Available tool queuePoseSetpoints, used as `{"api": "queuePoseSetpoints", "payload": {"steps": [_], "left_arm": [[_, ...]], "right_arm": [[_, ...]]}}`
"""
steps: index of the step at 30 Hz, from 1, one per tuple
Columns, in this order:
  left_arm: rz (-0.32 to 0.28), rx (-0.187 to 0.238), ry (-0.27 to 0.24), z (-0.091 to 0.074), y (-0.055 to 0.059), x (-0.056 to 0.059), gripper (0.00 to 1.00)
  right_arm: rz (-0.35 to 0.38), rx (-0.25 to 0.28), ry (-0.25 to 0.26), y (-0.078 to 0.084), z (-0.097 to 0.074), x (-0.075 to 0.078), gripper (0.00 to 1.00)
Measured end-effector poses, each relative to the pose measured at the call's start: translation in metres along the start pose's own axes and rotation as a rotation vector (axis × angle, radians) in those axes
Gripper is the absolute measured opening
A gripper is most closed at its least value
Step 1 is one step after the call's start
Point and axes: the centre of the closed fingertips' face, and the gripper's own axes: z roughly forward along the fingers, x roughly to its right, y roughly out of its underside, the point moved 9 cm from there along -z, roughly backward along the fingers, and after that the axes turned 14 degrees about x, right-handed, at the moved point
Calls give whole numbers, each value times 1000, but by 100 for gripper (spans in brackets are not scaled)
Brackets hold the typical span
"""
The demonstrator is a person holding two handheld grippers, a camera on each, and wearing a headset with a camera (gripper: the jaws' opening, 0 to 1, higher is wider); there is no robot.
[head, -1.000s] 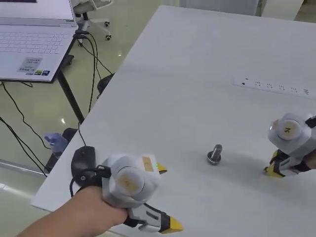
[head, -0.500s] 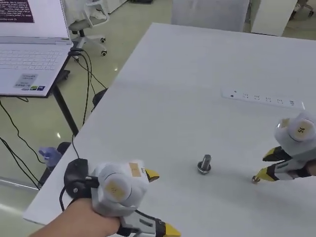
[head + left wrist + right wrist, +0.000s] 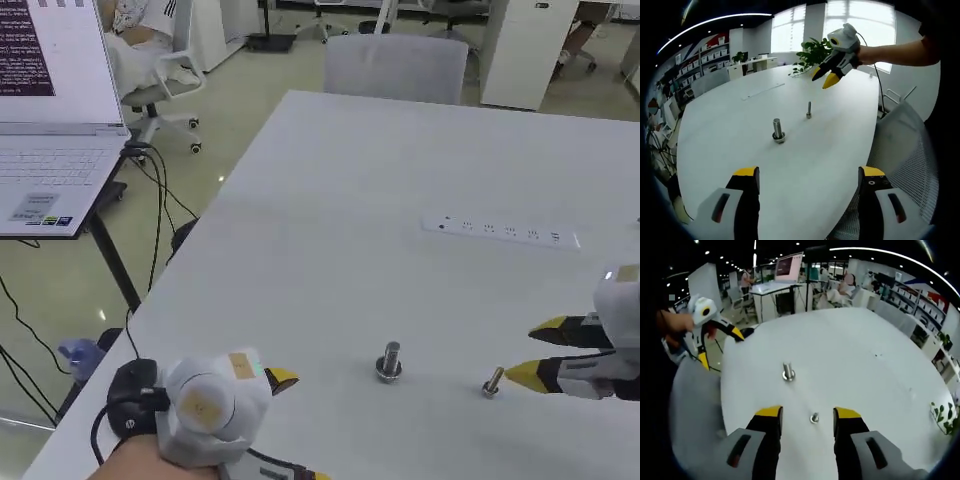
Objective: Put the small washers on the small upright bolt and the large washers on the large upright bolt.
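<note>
— The large bolt (image 3: 389, 363)?
— Silvery, standing upright on the white desk (image 3: 330, 230), wide base down, threaded shank up.
— And the small bolt (image 3: 493, 383)?
— To its right, apart from it, thinner, also standing.

White power strip (image 3: 500, 229) on the white table (image 3: 330, 200), open laptop (image 3: 55, 165) alongside, grey chair (image 3: 395, 65) beyond.

No legible text, laptop screen (image 3: 50, 60) lines blurred

One large bolt (image 3: 389, 362), one small bolt (image 3: 492, 383), one power strip (image 3: 500, 231).
</note>
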Motion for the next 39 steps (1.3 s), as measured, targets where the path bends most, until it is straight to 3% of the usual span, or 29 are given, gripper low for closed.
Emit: {"api": "queuePoseSetpoints", "payload": {"steps": [8, 18, 28, 32, 39], "left_arm": [[-16, 31, -33, -2, -6, 0, 82], [-55, 84, -61, -4, -13, 5, 83], [-107, 143, -93, -5, -17, 8, 85], [-118, 147, -98, -5, -16, 11, 86], [-138, 166, -110, -2, -17, 18, 89]], "right_arm": [[82, 145, 2, 7, -27, -16, 49], [161, 279, 18, 19, -50, -39, 59], [224, 343, 51, 36, -65, -58, 71], [260, 364, 65, 49, -66, -56, 79], [272, 371, 62, 64, -71, -65, 87]]}}
